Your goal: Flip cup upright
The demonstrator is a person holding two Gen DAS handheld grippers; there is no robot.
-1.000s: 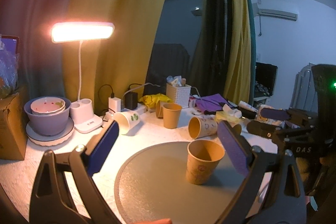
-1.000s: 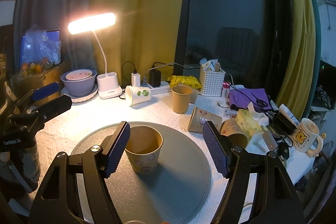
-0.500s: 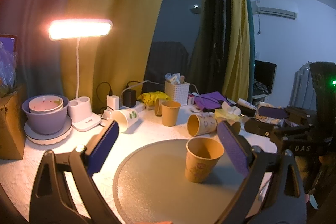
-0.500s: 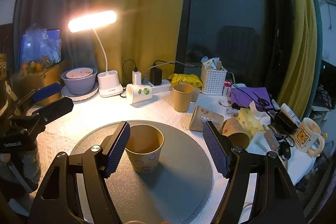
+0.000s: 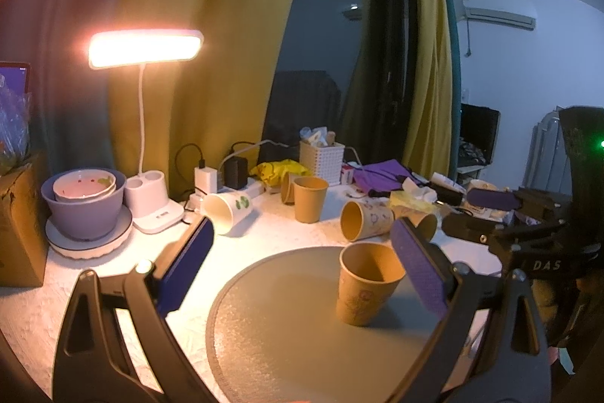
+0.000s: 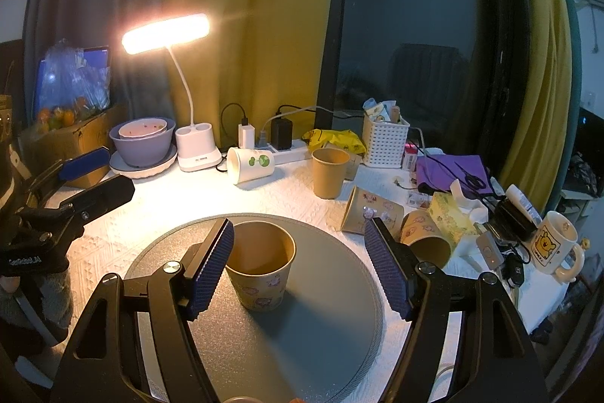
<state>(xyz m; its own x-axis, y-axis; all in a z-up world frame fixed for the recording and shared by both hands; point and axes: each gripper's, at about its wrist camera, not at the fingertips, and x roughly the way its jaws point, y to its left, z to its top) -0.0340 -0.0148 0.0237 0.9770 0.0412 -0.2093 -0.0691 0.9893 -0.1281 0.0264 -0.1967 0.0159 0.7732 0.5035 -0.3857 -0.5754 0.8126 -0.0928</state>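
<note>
Paper cup (image 6: 260, 270) stood upright on the grey mat (image 6: 302, 338), mouth up, near its middle. Your right gripper (image 6: 298, 267) was spread wide with the cup between its pads, untouched. Your left gripper (image 5: 302, 270) also gaped, holding nothing, cup (image 5: 368, 284) just left of its right pad.
</note>
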